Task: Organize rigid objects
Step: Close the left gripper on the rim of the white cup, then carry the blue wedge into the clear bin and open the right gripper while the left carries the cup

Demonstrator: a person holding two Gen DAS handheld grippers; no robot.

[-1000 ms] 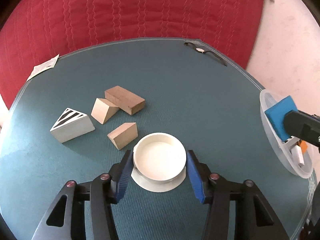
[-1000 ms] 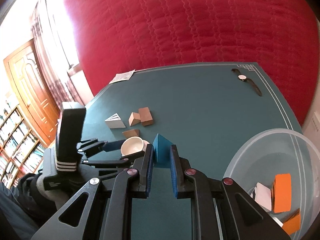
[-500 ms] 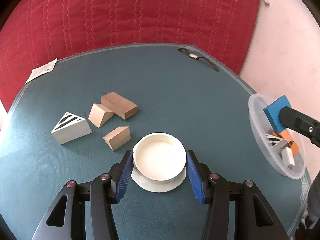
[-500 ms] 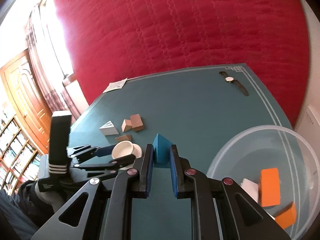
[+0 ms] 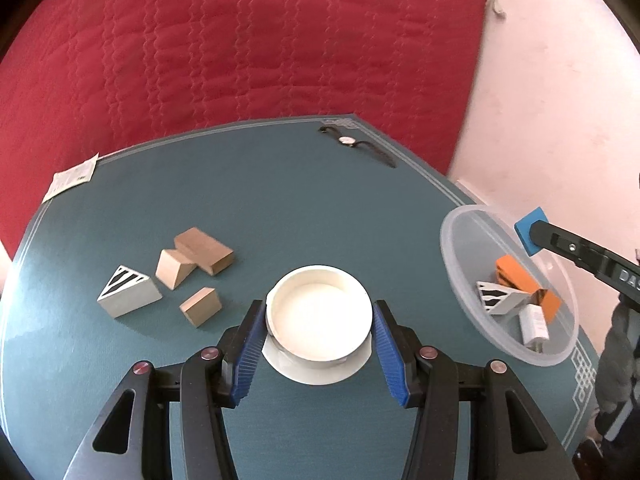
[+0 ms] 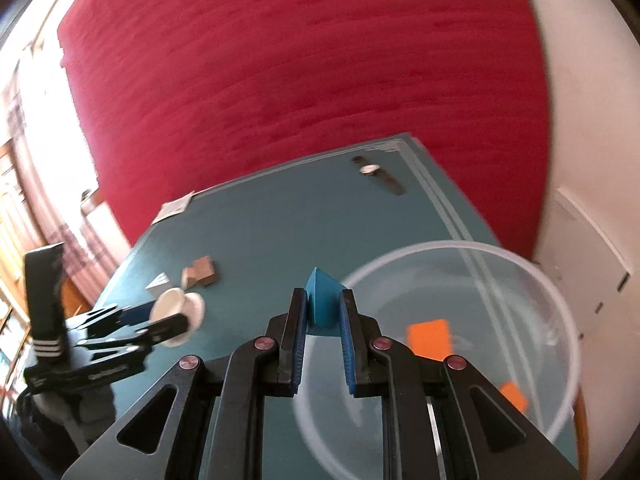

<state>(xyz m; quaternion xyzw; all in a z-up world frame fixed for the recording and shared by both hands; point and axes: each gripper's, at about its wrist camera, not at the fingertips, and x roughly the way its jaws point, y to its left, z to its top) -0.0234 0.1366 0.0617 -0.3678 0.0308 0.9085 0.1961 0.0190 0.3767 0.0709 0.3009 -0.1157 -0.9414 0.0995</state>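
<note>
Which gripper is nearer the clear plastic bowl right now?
Right. The right gripper, holding the blue block, is over the clear plastic bowl; the left gripper, gripping the white cup, is mid-table, well apart.

Wristwatch (image 5: 354, 142), perhaps paper slip (image 5: 72, 176)

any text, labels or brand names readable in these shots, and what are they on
"DAS": pale letters on the right gripper's black arm, cut off at the left wrist picture's edge.
Paper slip at the table's far left edge: print too small to read.
Watch dial: too small.
Left gripper's body in the right wrist view: pale lettering, blurred.
</note>
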